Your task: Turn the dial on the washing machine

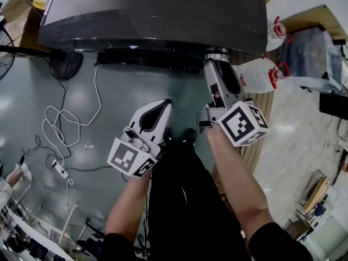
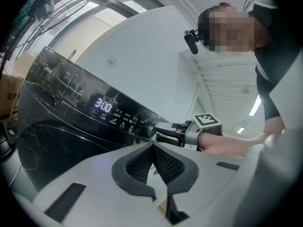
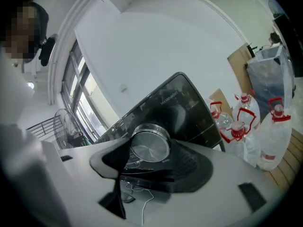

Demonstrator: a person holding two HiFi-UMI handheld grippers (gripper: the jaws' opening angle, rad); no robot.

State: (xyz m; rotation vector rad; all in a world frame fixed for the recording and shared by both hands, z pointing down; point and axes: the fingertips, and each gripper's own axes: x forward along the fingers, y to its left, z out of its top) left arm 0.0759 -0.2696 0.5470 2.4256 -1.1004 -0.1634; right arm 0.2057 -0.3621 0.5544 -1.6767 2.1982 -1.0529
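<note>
Right tongs (image 1: 217,64) are seen clenched on the dial (image 3: 150,144), one jaw pressed to each side of its rim. Left tongs (image 2: 152,149) are clenched on nothing, pads meeting tip to tip, well apart from the machine front.

Writing: "3:00" is lit in white on the display (image 2: 102,105) of the washing machine (image 1: 152,10); the icon labels beside it are too small to be read. A script logo (image 2: 46,68) at the panel's far end is read as "Midea", w/ some doubt. In the right gripper view, print starting "MH100" is made out on the panel above the dial; rest unclear.

Dial: round, silver metal, flat brushed face w/ a bright polished rim, set proud of the glossy black control panel, toward the panel's right end in the head view. It is placed directly btwn the right tongs' jaws, at their tips. In the left gripper view it is seen beyond the shut jaws, right of the display, w/ the right tongs reaching in from the right.

Clear water jugs (image 3: 274,136) w/ red handles are stood right of the machine.
</note>
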